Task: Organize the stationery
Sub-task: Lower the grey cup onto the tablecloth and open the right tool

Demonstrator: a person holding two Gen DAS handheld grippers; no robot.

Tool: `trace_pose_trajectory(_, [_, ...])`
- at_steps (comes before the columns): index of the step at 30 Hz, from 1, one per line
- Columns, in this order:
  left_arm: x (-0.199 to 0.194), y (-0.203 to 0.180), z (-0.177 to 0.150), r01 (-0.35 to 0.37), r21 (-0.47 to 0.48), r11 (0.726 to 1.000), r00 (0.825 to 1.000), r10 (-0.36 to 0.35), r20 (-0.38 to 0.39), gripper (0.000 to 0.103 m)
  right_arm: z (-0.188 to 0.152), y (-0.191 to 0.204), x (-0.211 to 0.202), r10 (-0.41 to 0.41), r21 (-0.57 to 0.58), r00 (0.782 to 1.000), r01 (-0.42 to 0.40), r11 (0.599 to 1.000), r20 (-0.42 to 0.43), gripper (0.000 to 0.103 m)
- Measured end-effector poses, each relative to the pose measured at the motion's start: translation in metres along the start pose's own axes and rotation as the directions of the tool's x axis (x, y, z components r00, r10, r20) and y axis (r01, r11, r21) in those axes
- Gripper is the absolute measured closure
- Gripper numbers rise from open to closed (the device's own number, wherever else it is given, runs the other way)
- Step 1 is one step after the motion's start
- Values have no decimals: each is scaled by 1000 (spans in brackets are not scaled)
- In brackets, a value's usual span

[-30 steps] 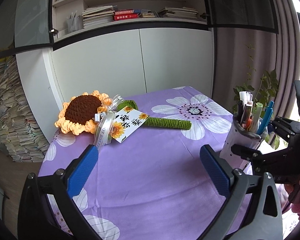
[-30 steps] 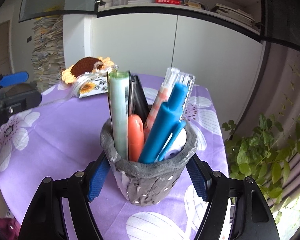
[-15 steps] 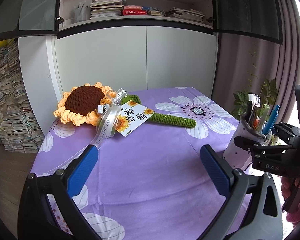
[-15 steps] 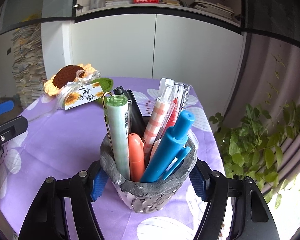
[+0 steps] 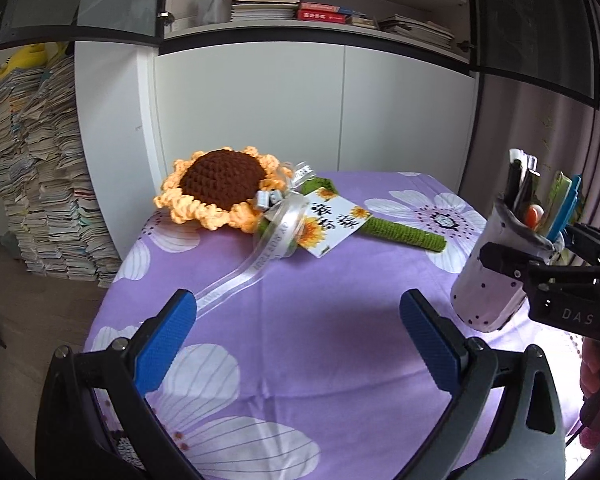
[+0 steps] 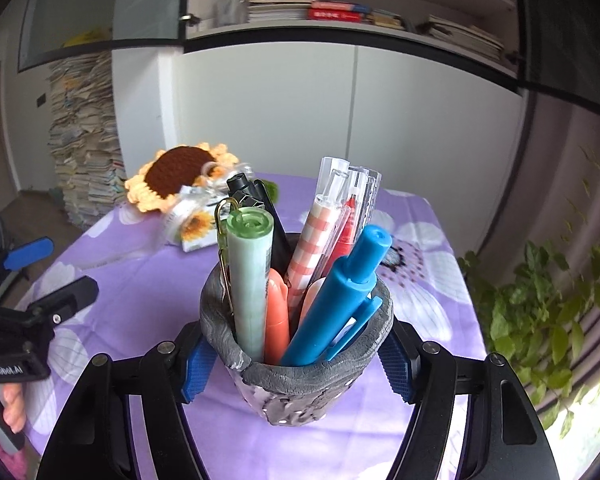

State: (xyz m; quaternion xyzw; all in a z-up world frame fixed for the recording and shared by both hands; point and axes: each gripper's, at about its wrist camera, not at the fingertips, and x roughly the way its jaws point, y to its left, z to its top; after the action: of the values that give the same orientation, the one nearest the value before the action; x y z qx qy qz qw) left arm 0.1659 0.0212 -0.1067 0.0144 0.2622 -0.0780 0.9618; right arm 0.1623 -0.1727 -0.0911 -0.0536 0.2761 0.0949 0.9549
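My right gripper [image 6: 295,364] is shut on a grey and white dotted pen holder [image 6: 295,384] and holds it tilted above the purple flowered tablecloth [image 6: 139,280]. The holder is full of several pens, among them a blue pen [image 6: 340,300], a pale green pen [image 6: 249,280] and a checked pink pen [image 6: 316,240]. In the left wrist view the holder [image 5: 488,284] hangs at the right in the right gripper [image 5: 540,268]. My left gripper [image 5: 300,336] is open and empty over the near part of the cloth [image 5: 300,320].
A crocheted sunflower [image 5: 219,188] with a green stem, a ribbon and a card [image 5: 332,220] lies at the far side of the table. A white cabinet with bookshelves stands behind. Stacked papers [image 5: 43,184] stand at the left, a plant [image 6: 540,304] at the right.
My right gripper has lifted the pen holder off the table and tilted it. My left gripper has pulled back and lower, still open.
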Motion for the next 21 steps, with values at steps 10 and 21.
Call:
trace_pose_trajectory(10, [9,35,-11,-25,-60,998,999,23,-35,2,24,49,42,6,-48,1000,-7,999,-24,31])
trace_pose_trajectory(21, [11,43,-13,-6,-57,998,1000,5,-28,2,24,75,61,-24,-109,999,19,994,-48,31])
